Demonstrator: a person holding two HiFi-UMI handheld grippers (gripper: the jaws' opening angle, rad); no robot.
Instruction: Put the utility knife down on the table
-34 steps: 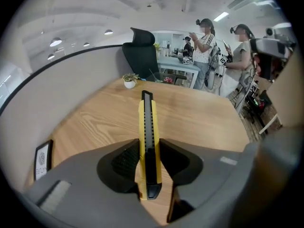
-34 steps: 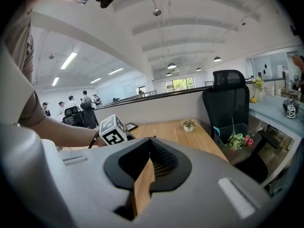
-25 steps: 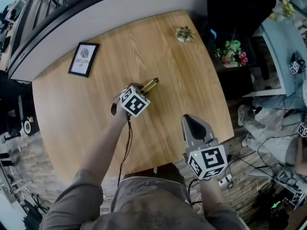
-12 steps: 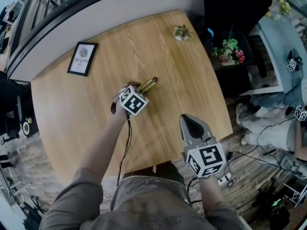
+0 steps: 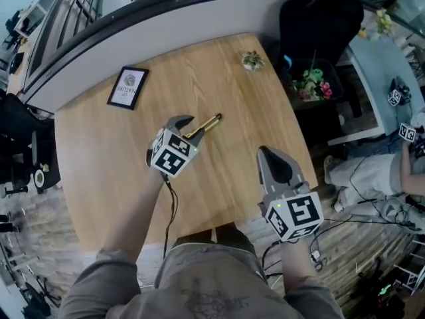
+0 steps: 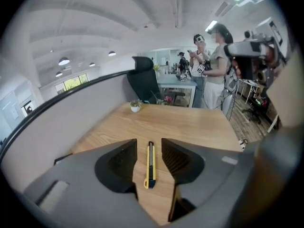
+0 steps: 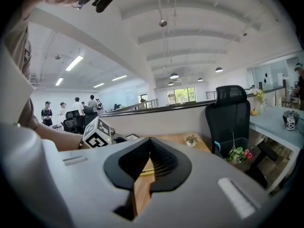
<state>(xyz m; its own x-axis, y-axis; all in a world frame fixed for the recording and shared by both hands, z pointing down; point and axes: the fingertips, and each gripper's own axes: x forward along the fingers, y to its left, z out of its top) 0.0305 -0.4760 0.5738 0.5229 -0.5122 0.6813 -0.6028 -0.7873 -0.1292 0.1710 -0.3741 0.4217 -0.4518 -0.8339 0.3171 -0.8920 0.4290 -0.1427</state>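
Pale wood grain covers the bench (image 5: 246,105), with plank flooring showing beyond its near and right edges. Nearest me, the right hand-held gripper (image 5: 265,153) hangs over the near edge, well short of the small potted plant (image 5: 252,60), its jaws pressed together on nothing. Further in and to the left, the left hand-held gripper (image 5: 182,121) stands with its jaws apart and nothing pinched. The utility knife (image 5: 207,123) lies flat on the wood just ahead of those jaws, about midway between me and the plant. A framed picture (image 5: 128,87) lies well left of the plant. Behind it all a curved grey partition (image 5: 166,18) rims the bench, and a black office chair (image 5: 319,18) stands right of the plant.

A second ago the left gripper sat low over the knife, its marker cube hiding the knife's near end. Now it is raised and drawn back, its jaws have just been opening, and the knife rests free. The right gripper sits higher too. The knife itself has not shifted.

Its long axis runs away from the left jaws, yellow butt nearest them, narrow dark tip aimed at the far side, to the right of the plant.
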